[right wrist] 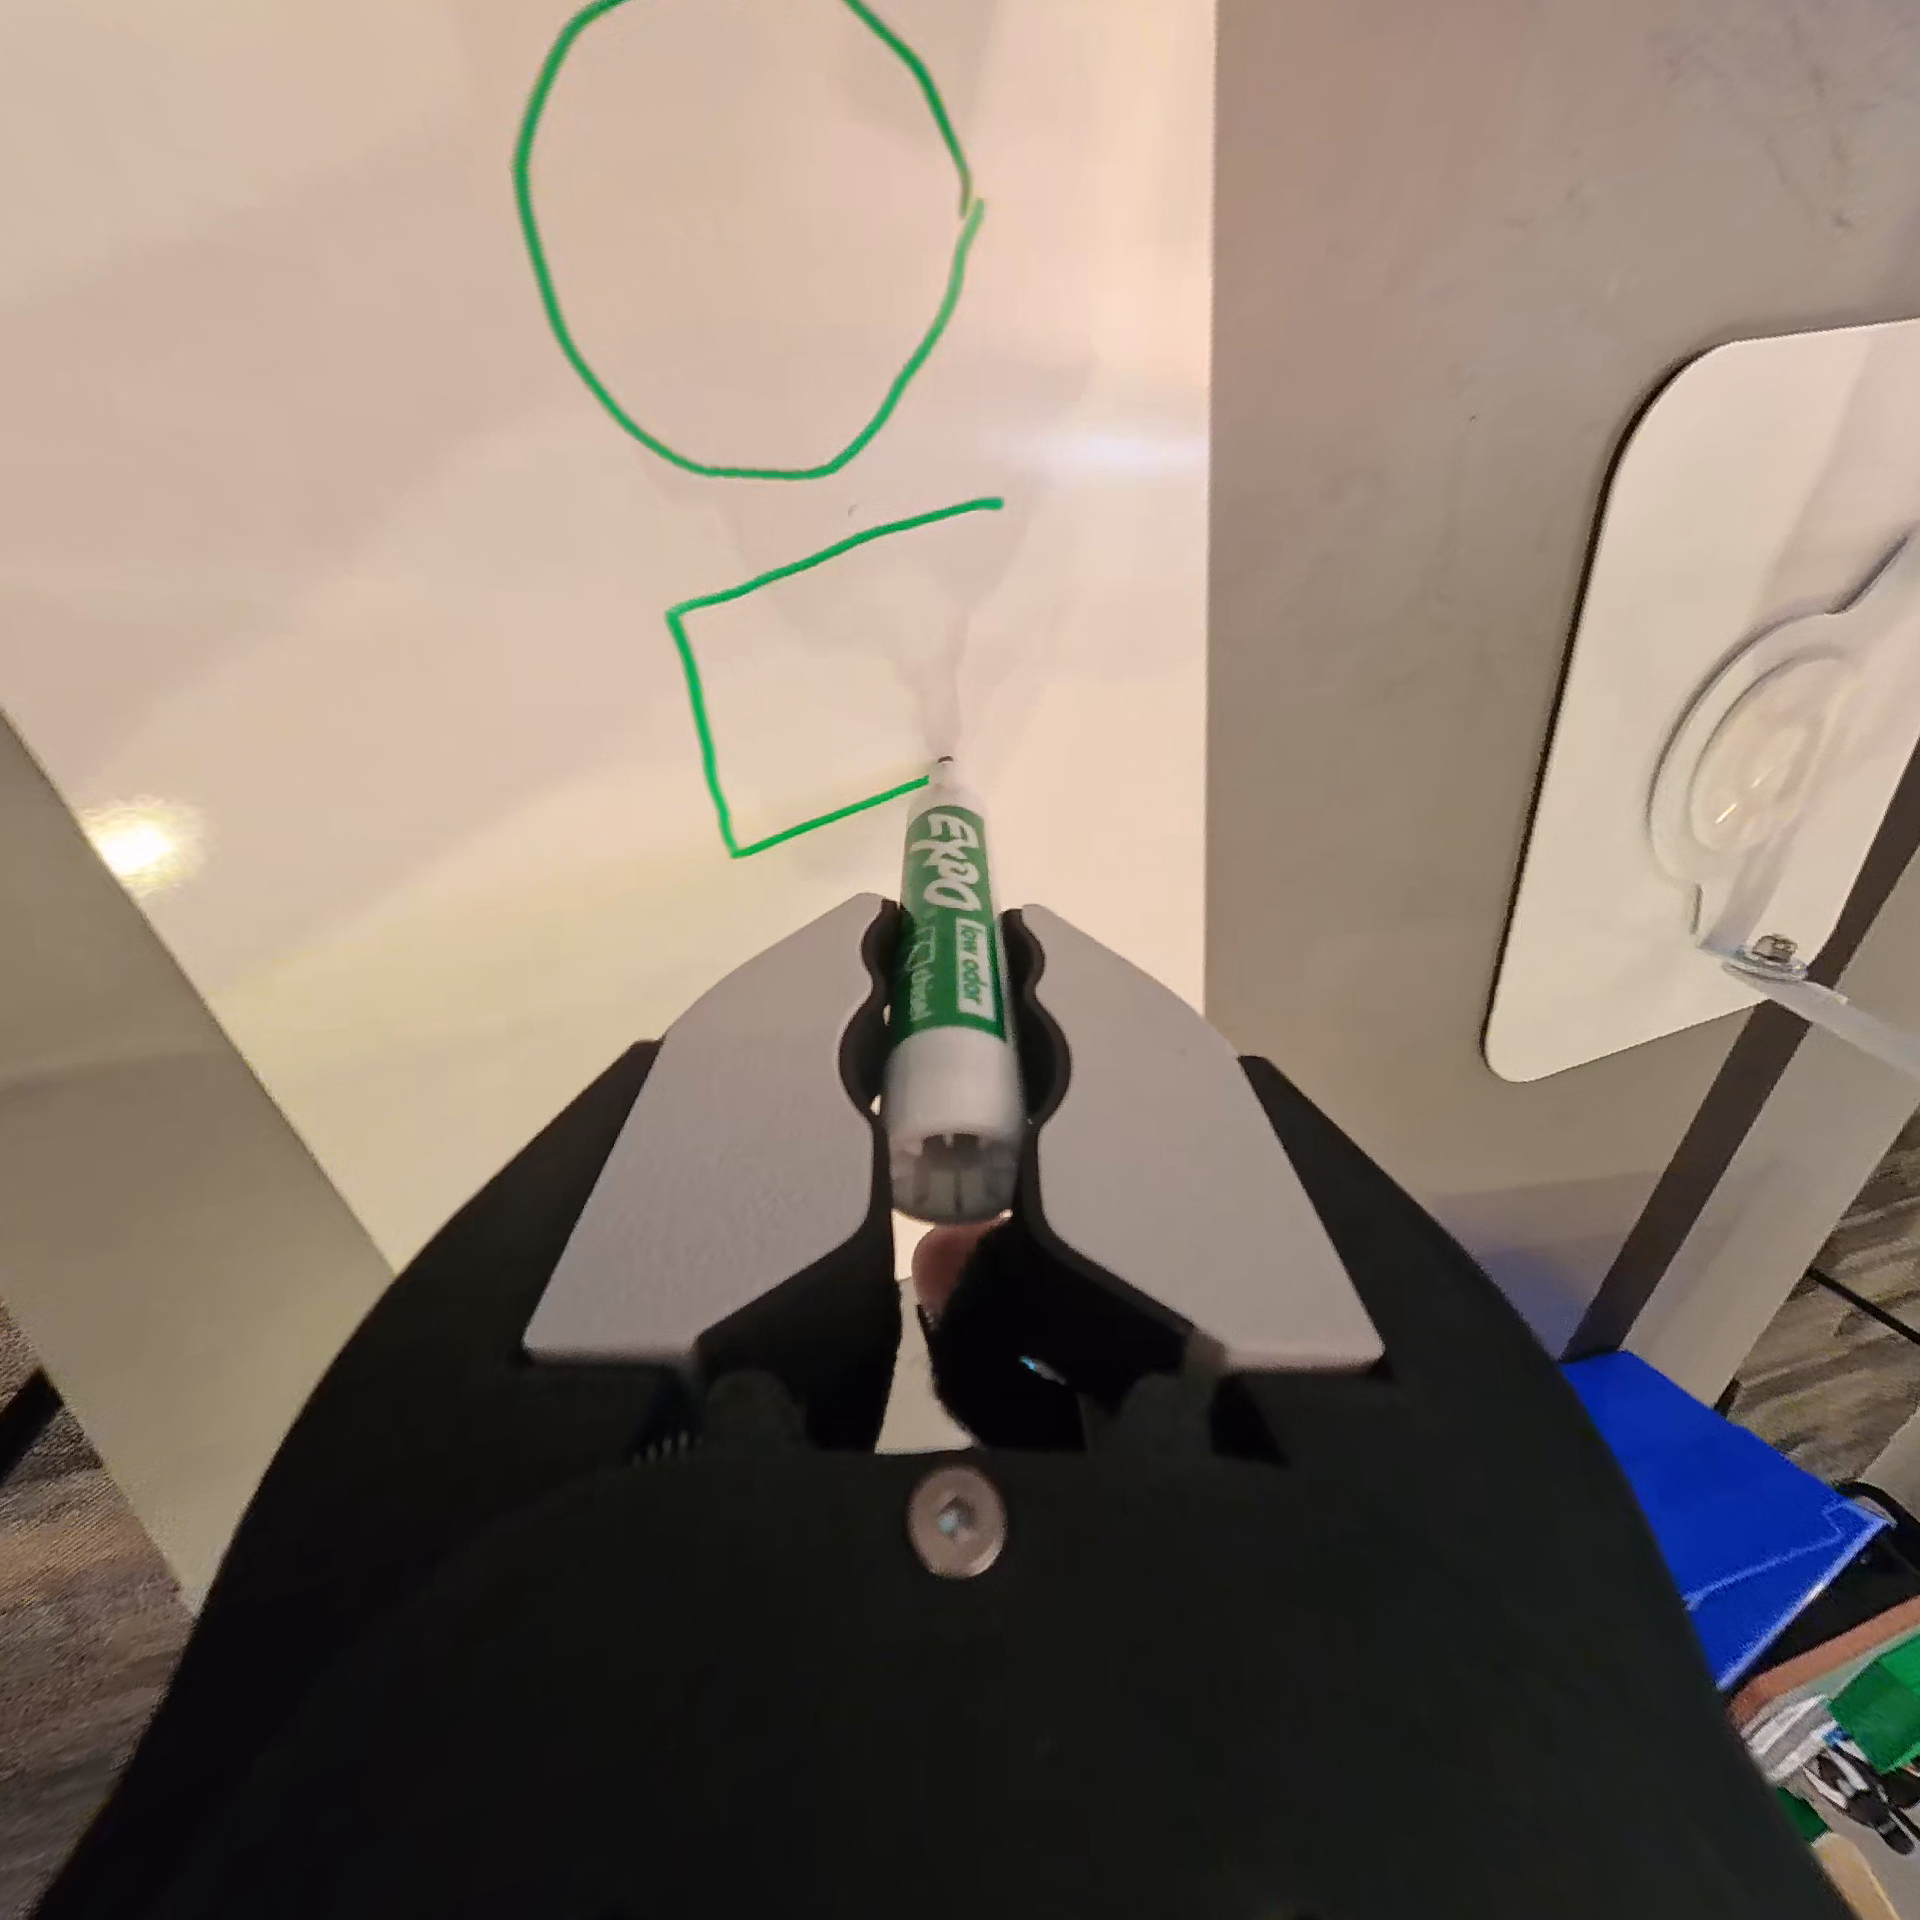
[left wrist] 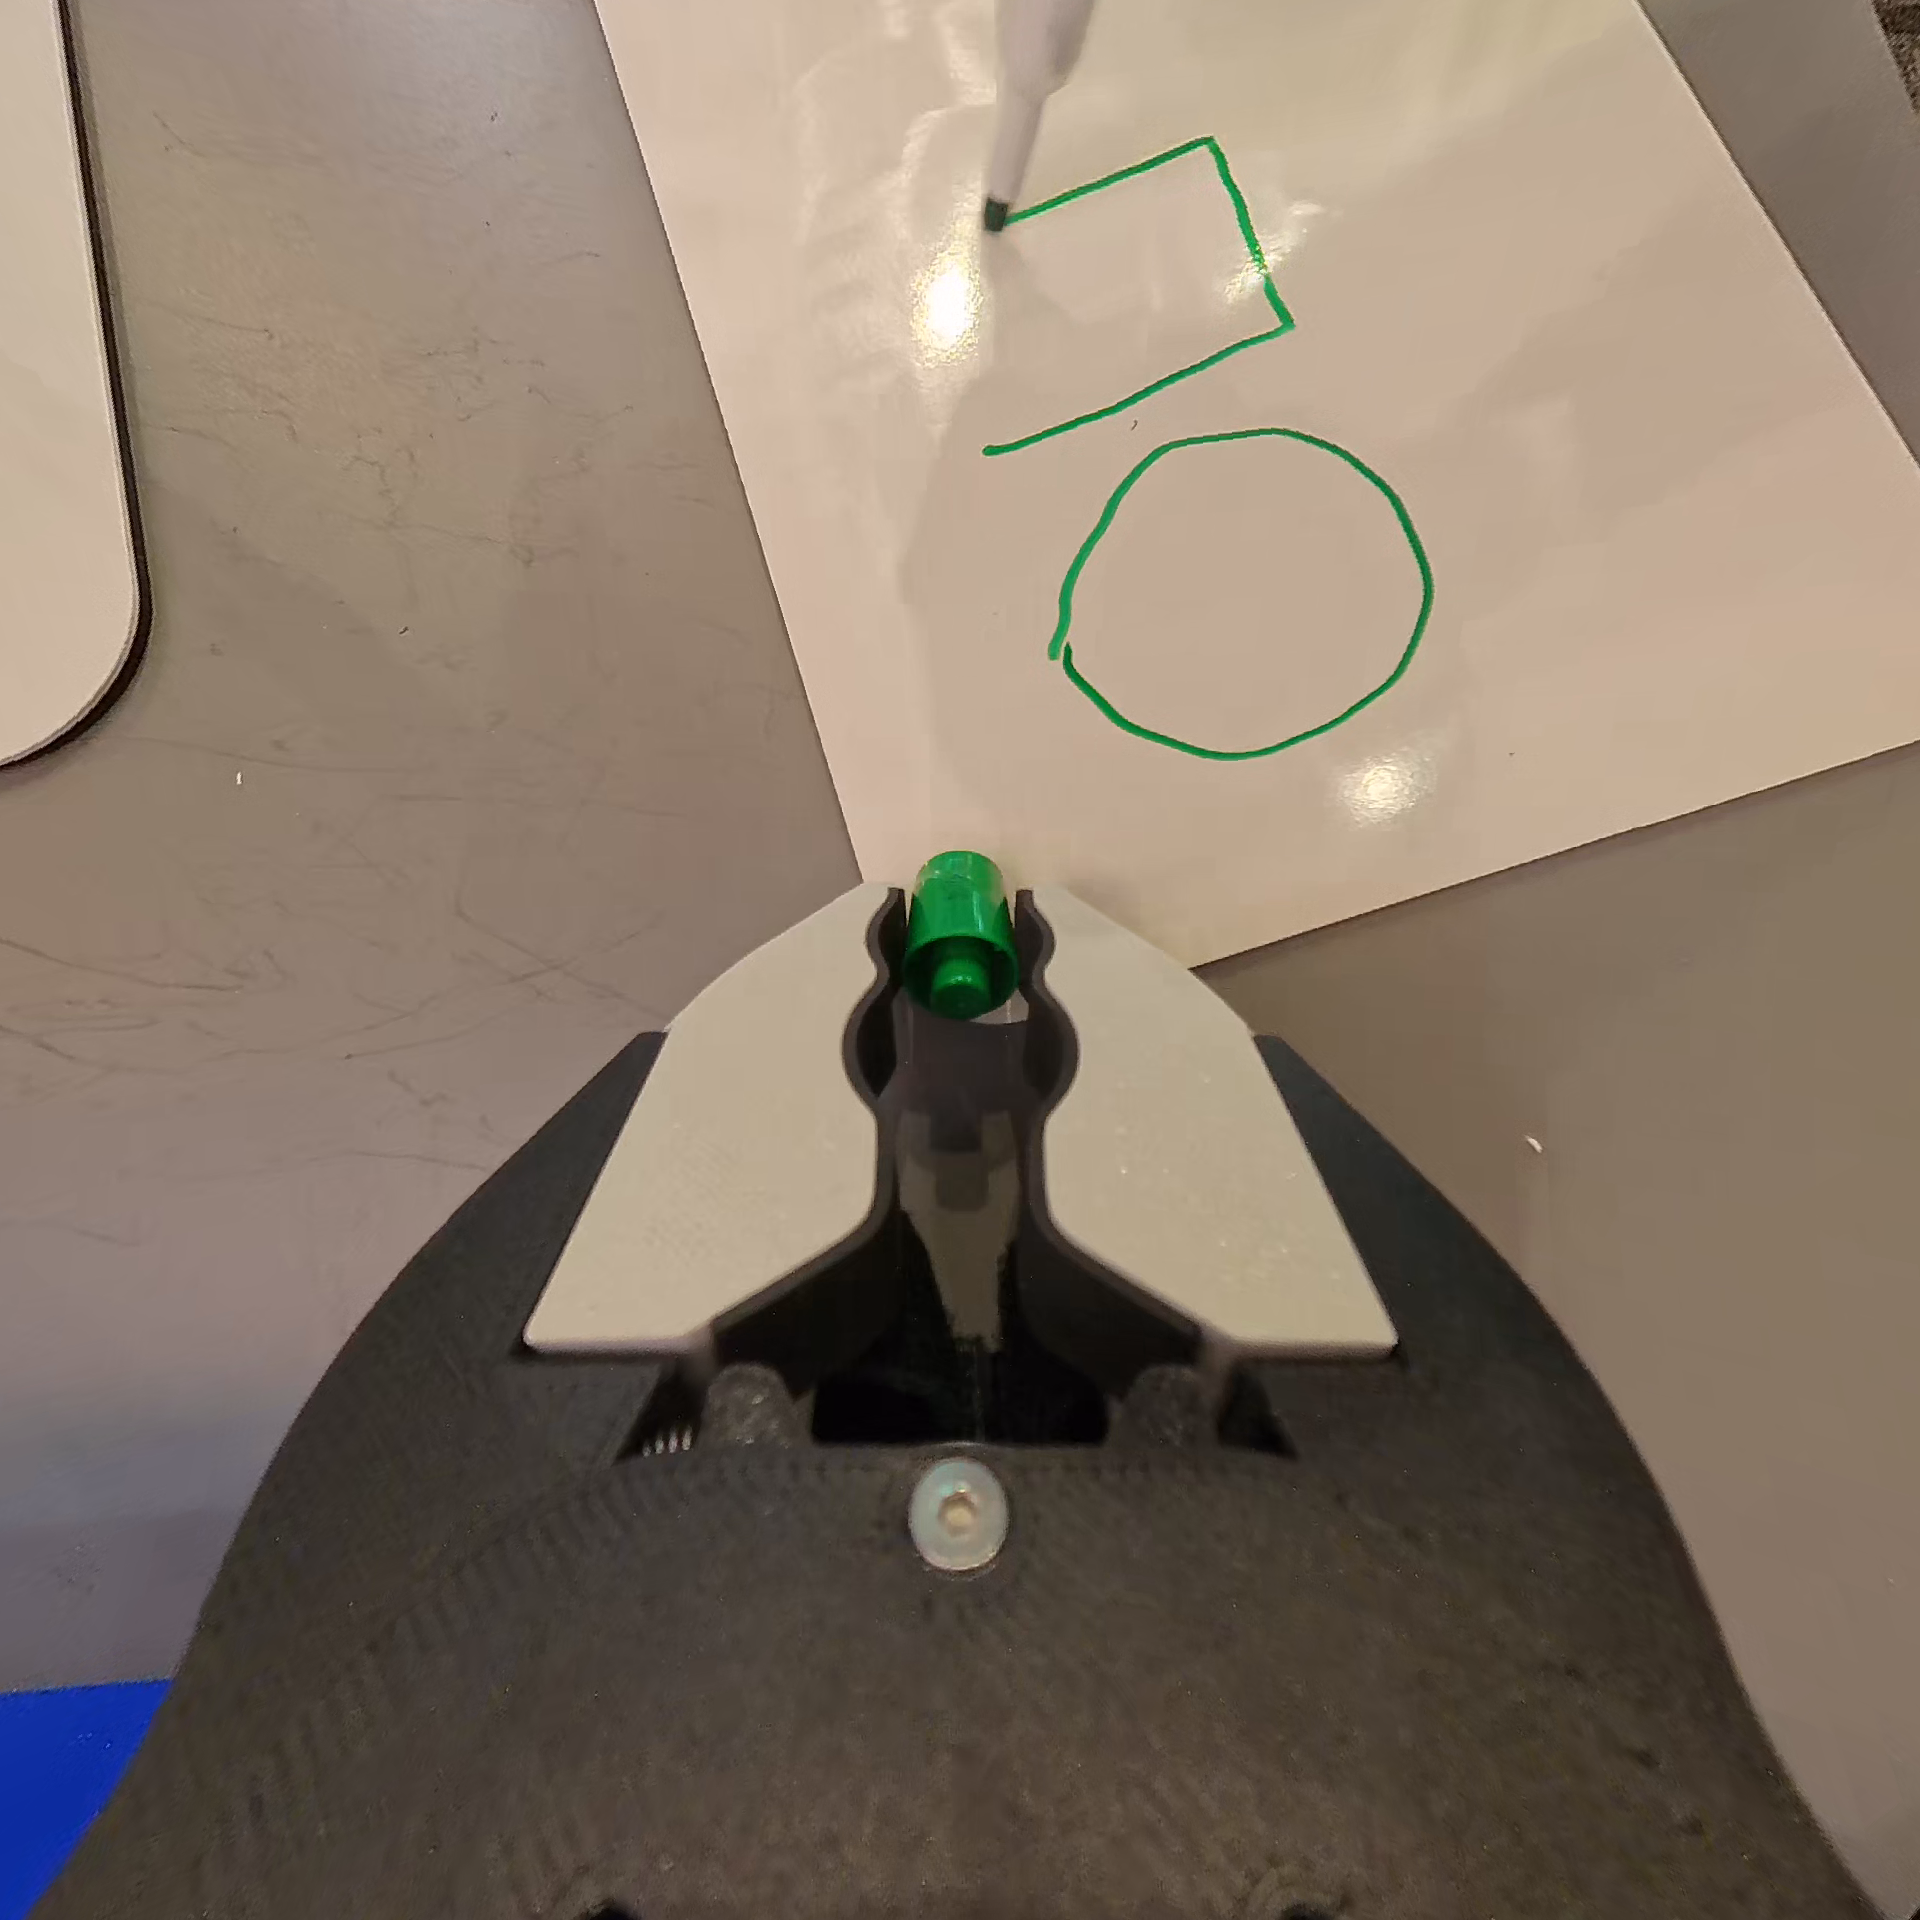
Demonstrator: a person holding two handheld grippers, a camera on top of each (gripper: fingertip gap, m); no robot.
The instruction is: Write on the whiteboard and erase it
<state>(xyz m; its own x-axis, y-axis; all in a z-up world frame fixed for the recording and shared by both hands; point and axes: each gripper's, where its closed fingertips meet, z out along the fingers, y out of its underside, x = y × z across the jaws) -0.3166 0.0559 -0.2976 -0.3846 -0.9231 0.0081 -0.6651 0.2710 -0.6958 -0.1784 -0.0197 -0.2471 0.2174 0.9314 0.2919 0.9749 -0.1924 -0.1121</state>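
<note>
My right gripper (right wrist: 951,925) is shut on a green and white marker (right wrist: 948,987). Its tip touches the white whiteboard sheet (right wrist: 312,416) at the end of a green three-sided square (right wrist: 790,675), below a green circle (right wrist: 743,239). My left gripper (left wrist: 956,914) is shut on the green marker cap (left wrist: 954,940) and hovers at the near corner of the whiteboard (left wrist: 1558,312). In the left wrist view the marker (left wrist: 1023,104) comes in from the top, its tip on the open square (left wrist: 1143,291), with the circle (left wrist: 1242,592) nearer to me.
The whiteboard lies on a grey scuffed table (left wrist: 416,520). A white rounded plate (left wrist: 52,416) lies at the far left; in the right wrist view the plate (right wrist: 1714,675) bears a clear suction mount. A blue bin (right wrist: 1704,1507) stands beyond the table edge. Left tips to right tips: about 15 centimetres.
</note>
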